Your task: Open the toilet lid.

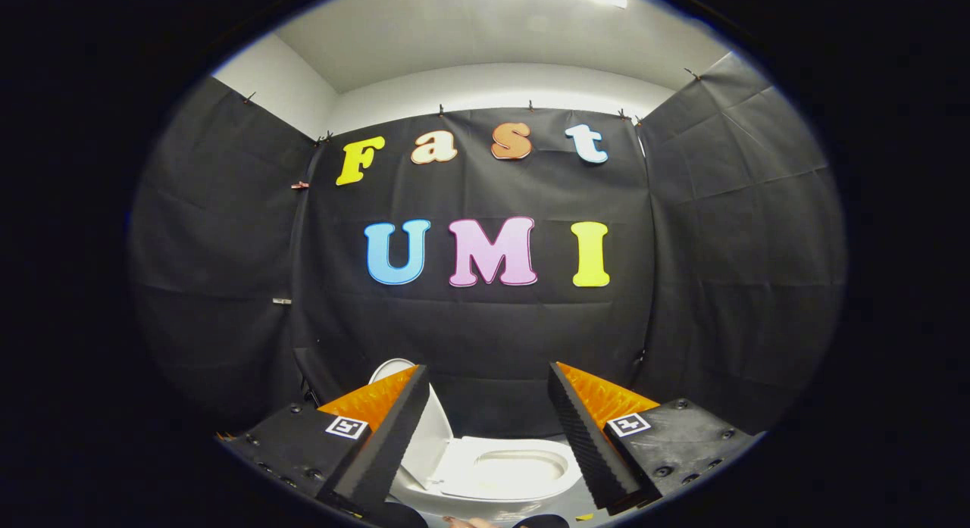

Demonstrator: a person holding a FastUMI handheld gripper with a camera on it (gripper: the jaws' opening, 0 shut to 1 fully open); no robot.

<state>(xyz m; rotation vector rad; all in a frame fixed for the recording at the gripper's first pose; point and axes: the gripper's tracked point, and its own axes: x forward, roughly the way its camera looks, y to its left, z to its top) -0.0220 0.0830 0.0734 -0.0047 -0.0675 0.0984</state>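
A white toilet (500, 471) stands low between and beyond my fingers, against the black cloth wall. Its lid (428, 429) is raised and leans back on the left side, partly hidden behind my left finger (383, 437). The seat ring and the bowl opening (523, 463) lie bare. My gripper (489, 376) hangs above and in front of the toilet, open wide, with nothing between the ridged black pads. The right finger (587, 437) stands apart from the toilet.
Black cloth walls (485, 331) close the booth on three sides, close behind the toilet. A white ceiling with a light runs overhead. A bit of a hand (470, 522) shows at the very bottom below the fingers.
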